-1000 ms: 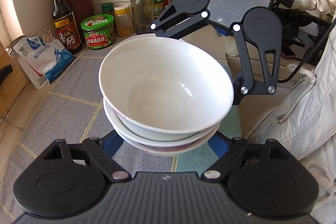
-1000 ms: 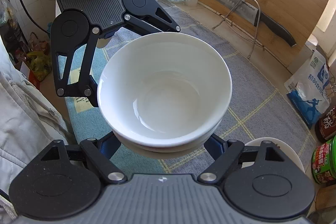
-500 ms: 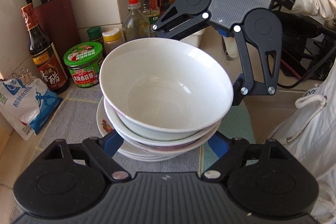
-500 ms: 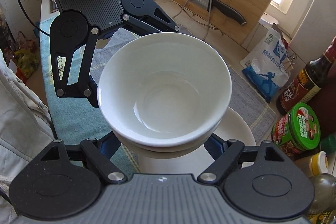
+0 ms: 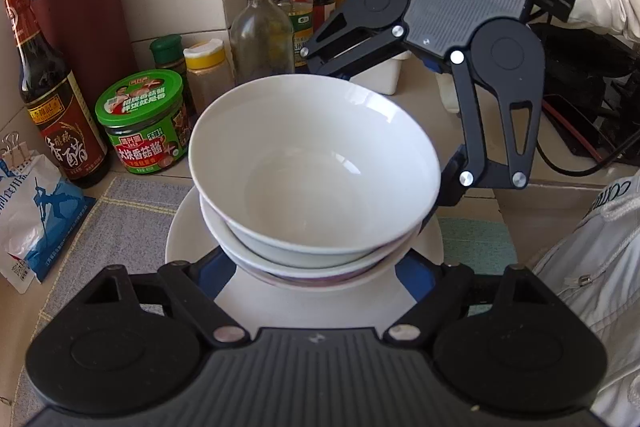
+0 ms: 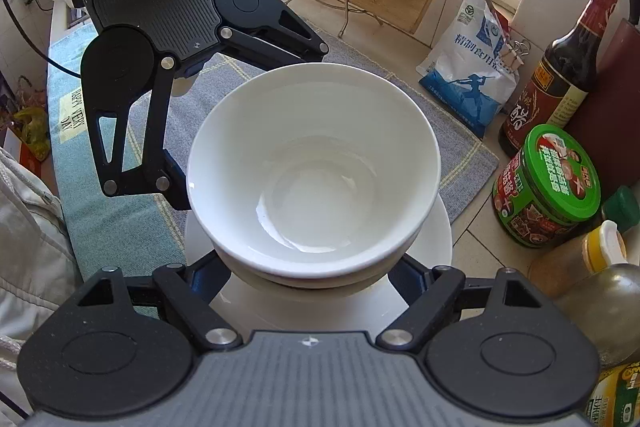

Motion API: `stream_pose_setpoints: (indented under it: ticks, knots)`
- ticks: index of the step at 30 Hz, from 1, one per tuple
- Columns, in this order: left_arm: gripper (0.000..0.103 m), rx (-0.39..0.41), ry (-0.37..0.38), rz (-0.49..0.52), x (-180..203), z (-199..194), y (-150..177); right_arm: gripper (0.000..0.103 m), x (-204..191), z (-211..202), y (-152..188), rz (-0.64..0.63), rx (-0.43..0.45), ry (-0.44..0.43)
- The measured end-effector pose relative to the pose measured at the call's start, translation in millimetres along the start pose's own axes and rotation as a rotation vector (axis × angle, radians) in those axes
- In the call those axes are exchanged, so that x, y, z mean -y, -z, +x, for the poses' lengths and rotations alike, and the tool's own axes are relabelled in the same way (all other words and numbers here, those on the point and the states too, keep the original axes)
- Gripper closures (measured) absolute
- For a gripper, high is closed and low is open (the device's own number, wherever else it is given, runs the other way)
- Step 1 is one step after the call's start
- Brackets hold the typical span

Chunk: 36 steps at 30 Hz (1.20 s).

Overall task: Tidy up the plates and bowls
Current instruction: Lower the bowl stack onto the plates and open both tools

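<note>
Bowls (image 5: 314, 167) between both claws' fingers

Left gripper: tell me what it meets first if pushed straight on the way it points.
The bowl stack, already between the left gripper's fingers. Past the stack, the right gripper faces it across the bowls from the far side. How far off is hard to judge in this fisheye view.
</note>
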<state>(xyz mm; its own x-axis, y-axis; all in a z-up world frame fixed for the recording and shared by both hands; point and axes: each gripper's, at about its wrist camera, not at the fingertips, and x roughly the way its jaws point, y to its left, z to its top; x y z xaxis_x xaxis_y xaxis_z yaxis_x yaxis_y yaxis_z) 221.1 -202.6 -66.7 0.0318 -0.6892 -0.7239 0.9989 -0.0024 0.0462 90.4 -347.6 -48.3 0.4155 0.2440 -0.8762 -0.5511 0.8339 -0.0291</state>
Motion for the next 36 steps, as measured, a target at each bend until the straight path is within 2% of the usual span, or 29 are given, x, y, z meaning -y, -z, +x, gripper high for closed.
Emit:
stream_pose_setpoints:
  ticks: [20, 24, 27, 31, 36]
  knots:
    - [0.017, -0.012, -0.048, -0.017, -2.3, 5.3, -0.2, 0.015, 4.5, 9.6, -0.6, 0.025, 0.016, 0.016]
    - [0.014, -0.005, -0.073, -0.011, 0.8, 4.5, 0.2, 0.010, 7.5, 9.9, -0.1, 0.054, 0.030, -0.003]
    - [0.007, 0.016, -0.088, -0.029, 0.2, 1.3, 0.8, 0.000, 5.0, 9.1, -1.9, 0.044, 0.044, 0.018]
    - [0.004, 0.046, -0.121, -0.073, 2.1, -7.3, 5.1, 0.000, 2.5, 7.8, -2.8, 0.060, 0.038, 0.034]
    - [0.003, 0.142, -0.174, -0.140, 11.9, -28.9, 18.5, 0.000, -4.0, 1.2, -1.7, 0.124, 0.030, 0.087]
